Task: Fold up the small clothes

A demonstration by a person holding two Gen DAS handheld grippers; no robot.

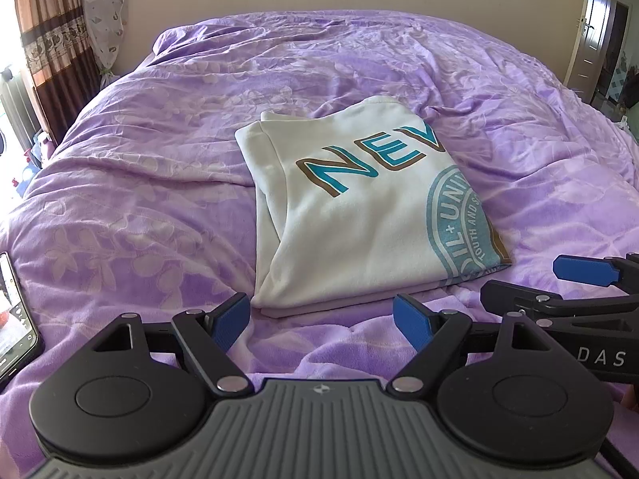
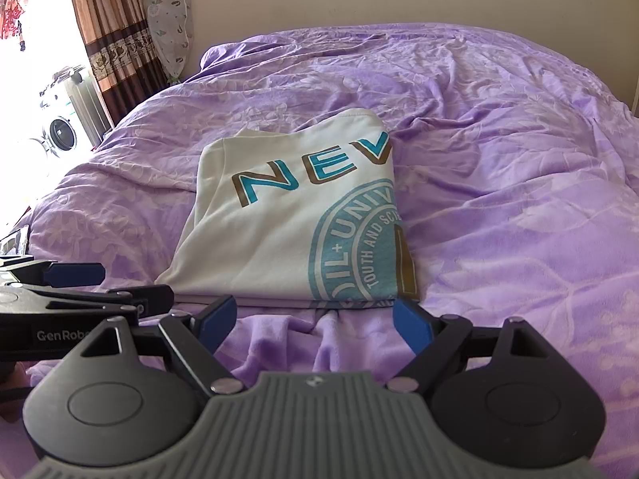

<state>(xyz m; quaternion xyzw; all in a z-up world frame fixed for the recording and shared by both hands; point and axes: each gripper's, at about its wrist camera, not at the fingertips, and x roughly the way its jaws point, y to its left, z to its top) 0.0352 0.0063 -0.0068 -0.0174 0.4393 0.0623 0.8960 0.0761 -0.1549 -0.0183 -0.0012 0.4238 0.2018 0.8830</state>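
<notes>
A white T-shirt (image 1: 359,215) with teal "NEV" lettering and a round teal print lies folded into a compact rectangle on the purple bed; it also shows in the right wrist view (image 2: 295,219). My left gripper (image 1: 321,319) is open and empty, just in front of the shirt's near edge. My right gripper (image 2: 315,319) is open and empty, also just short of the near edge. The right gripper shows at the right of the left wrist view (image 1: 567,283), and the left gripper at the left of the right wrist view (image 2: 80,283).
The purple floral duvet (image 1: 159,183) covers the whole bed. A phone (image 1: 12,319) lies at the bed's left edge. Curtains (image 2: 108,32) and a washing machine (image 2: 60,135) stand at the left; a door (image 1: 599,28) at the right.
</notes>
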